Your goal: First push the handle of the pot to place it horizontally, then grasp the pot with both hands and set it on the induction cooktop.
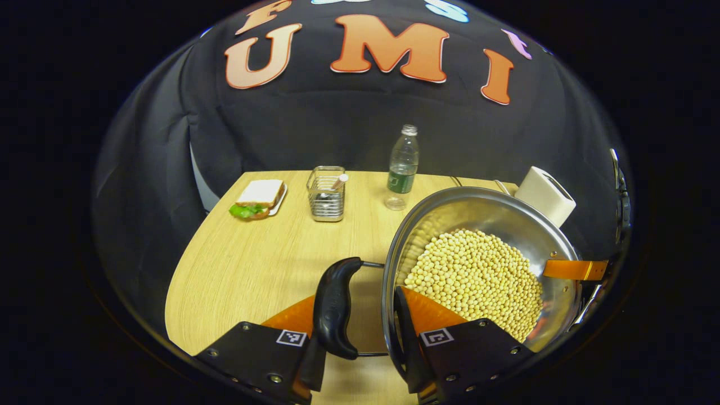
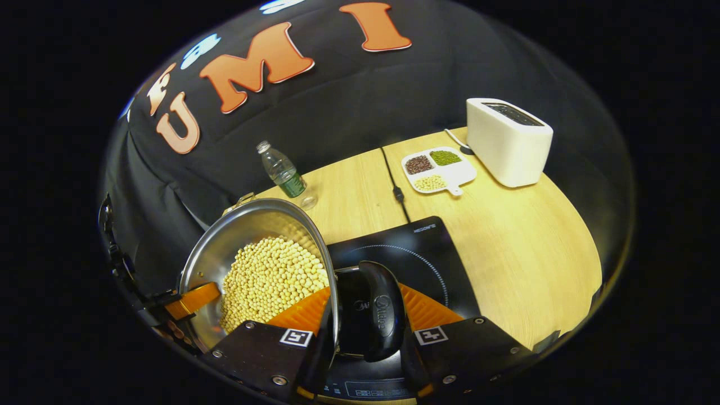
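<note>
Above the cooktop [image 2: 416, 253], at its near-left corner, the pot [image 2: 225, 247] hangs tilted, carried, full of pale beans [image 2: 270, 281]. Its bottom cannot be seen, so contact with the glass cannot be told; the tilt and the overlap suggest it is lifted.

Right gripper [image 2: 368, 337]: fingers straddle the pot's right side handle [image 2: 377, 318] and the rim beside it, one inside the wall, one outside the handle. Clamped on the handle, by the look.

Left gripper [image 1: 363, 332]: same arrangement on the left side handle [image 1: 334, 306], one finger outside the grip, the other inside the rim against the beans. Clenched on it.

Step in hand, as judged: the two-handed carry; handles already lie sideways. Pot is beside and partly over the cooktop, not yet centred on its ring.

Next move calls for: shift pot toward the ring, level it so the beans don't spill, lower both sides together, then release.

Beyond the cooktop: cord [image 2: 394, 185], divided tray [image 2: 439, 169], toaster [image 2: 506, 149]. Left of the cooktop: bottle [image 1: 403, 166], wire caddy [image 1: 326, 194], sandwich [image 1: 259, 198].
</note>
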`<act>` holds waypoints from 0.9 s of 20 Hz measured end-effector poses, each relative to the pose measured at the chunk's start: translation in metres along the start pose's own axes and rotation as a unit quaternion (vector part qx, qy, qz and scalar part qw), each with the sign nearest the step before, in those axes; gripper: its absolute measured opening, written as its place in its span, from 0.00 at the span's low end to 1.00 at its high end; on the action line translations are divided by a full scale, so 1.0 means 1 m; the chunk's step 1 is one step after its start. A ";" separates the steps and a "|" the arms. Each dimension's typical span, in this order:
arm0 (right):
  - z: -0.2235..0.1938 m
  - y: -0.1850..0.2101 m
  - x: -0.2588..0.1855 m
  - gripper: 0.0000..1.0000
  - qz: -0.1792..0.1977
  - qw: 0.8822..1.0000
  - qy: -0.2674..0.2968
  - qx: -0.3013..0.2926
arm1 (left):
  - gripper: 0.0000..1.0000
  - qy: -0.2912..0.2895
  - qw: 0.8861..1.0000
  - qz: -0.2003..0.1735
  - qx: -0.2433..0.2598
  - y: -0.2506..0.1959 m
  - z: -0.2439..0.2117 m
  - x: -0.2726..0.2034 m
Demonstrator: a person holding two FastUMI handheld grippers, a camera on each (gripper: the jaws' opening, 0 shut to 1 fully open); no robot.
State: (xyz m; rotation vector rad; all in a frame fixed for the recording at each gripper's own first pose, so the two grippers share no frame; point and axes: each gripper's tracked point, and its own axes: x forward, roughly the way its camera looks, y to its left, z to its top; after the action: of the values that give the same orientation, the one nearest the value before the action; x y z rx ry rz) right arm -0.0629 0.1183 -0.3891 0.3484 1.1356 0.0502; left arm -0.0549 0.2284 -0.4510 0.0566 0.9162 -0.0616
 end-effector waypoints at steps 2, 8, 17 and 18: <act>0.009 -0.008 0.000 0.52 -0.003 1.000 -0.003 0.001 | 0.58 -0.005 1.000 -0.003 0.004 -0.001 0.002 0.000; 0.019 -0.038 0.002 0.52 -0.017 1.000 0.000 -0.006 | 0.63 0.009 1.000 -0.015 -0.006 -0.003 -0.005 0.006; 0.025 -0.083 0.009 0.52 -0.021 1.000 0.009 0.002 | 0.63 0.021 1.000 -0.016 -0.005 -0.002 -0.004 0.005; 0.023 -0.088 0.010 0.52 -0.021 1.000 0.011 0.003 | 0.58 0.023 1.000 -0.016 -0.004 -0.002 -0.003 0.005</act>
State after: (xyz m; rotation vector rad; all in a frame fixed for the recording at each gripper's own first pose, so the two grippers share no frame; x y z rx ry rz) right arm -0.0500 0.0319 -0.4149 0.3297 1.1641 0.0131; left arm -0.0544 0.2266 -0.4567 0.0372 0.9633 -0.0862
